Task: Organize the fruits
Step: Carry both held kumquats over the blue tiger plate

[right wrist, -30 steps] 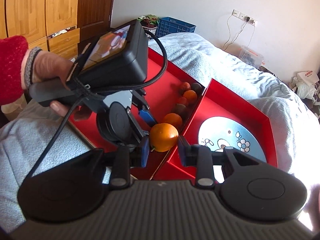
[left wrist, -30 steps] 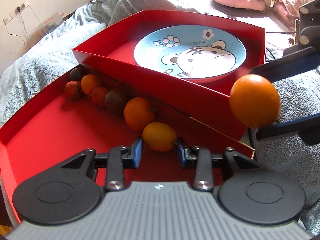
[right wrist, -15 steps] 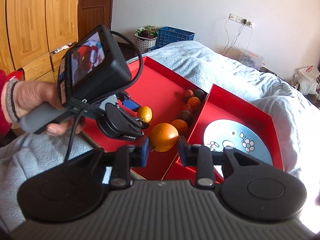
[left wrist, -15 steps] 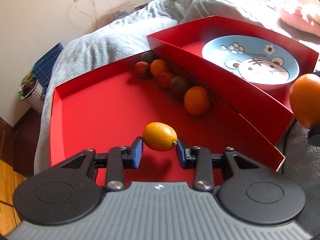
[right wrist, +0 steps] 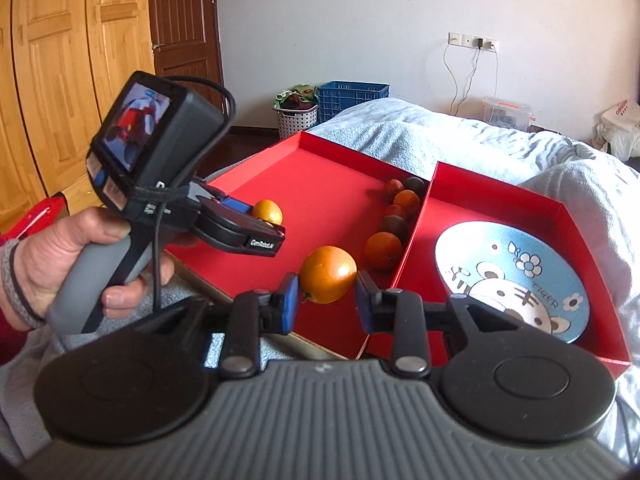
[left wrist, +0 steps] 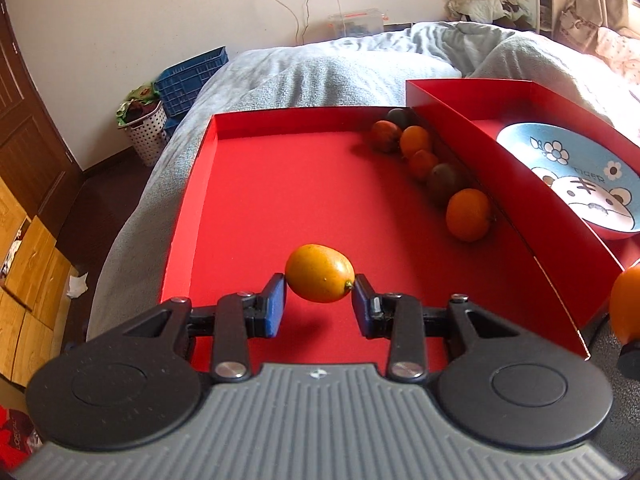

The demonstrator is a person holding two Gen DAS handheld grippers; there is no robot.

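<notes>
Left claw [left wrist: 319,298] pinches yellow fruit [left wrist: 320,273]; right claw [right wrist: 328,300] pinches orange [right wrist: 328,274].

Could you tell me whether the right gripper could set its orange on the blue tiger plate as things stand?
Probably yes: the right gripper holds the orange, and the plate lies uncovered, nothing between.
</notes>
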